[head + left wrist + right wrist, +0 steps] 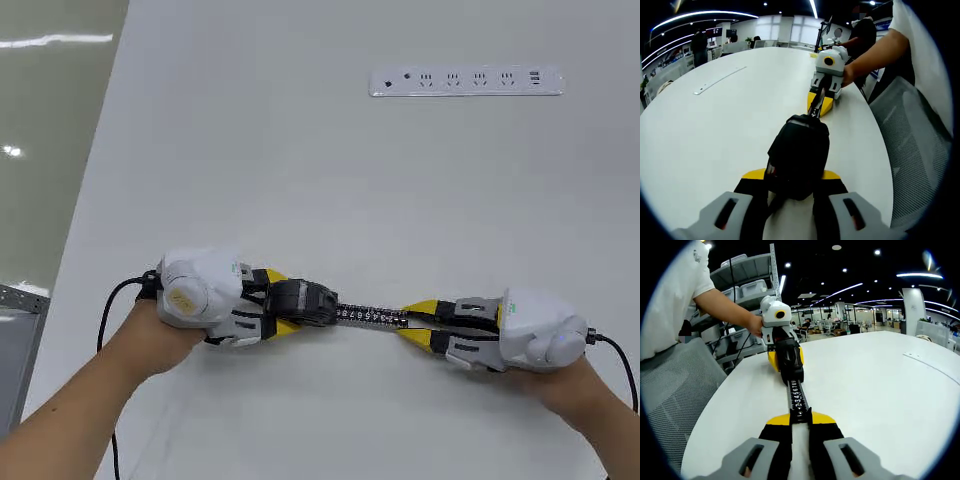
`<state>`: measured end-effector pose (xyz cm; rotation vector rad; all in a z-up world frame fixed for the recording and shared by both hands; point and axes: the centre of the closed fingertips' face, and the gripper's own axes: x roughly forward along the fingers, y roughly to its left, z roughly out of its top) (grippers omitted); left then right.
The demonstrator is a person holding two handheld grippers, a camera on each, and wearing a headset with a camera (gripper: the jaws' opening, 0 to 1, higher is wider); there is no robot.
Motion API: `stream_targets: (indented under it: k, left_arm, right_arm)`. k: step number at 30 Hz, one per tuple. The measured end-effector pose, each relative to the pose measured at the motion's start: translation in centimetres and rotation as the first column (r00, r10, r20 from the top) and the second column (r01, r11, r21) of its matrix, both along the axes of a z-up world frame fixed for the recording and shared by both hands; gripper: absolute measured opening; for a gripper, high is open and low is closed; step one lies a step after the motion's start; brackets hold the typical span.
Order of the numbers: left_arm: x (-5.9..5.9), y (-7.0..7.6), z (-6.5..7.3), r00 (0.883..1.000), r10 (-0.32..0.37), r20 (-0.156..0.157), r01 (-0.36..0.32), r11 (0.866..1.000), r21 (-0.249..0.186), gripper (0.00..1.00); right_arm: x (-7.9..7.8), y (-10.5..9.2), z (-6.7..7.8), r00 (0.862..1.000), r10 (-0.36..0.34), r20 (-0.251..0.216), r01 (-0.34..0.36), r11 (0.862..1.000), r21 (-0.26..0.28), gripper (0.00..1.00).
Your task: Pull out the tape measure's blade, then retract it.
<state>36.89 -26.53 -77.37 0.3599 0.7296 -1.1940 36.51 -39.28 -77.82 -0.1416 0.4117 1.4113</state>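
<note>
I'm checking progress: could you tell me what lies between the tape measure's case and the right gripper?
A stretch of numbered blade, running from case to right gripper, clearest in the right gripper view.

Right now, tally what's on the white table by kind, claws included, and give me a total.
1 tape measure, its blade partly pulled out
1 power strip
2 claws: left claw shut on the tape measure, right claw shut on the blade
Total: 4
</note>
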Motion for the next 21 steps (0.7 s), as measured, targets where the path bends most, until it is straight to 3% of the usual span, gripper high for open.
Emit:
stream_targets:
  k: [21]
  left_arm:
    - [0.0,0.0,-0.1,1.0,-0.002,-0.002,0.002,1.0,0.013,0.31]
  right_arm:
    - [0.1,-1.9,0.0,1.0,-0.02,-0.011,0.02,1.0,0.0,0.09]
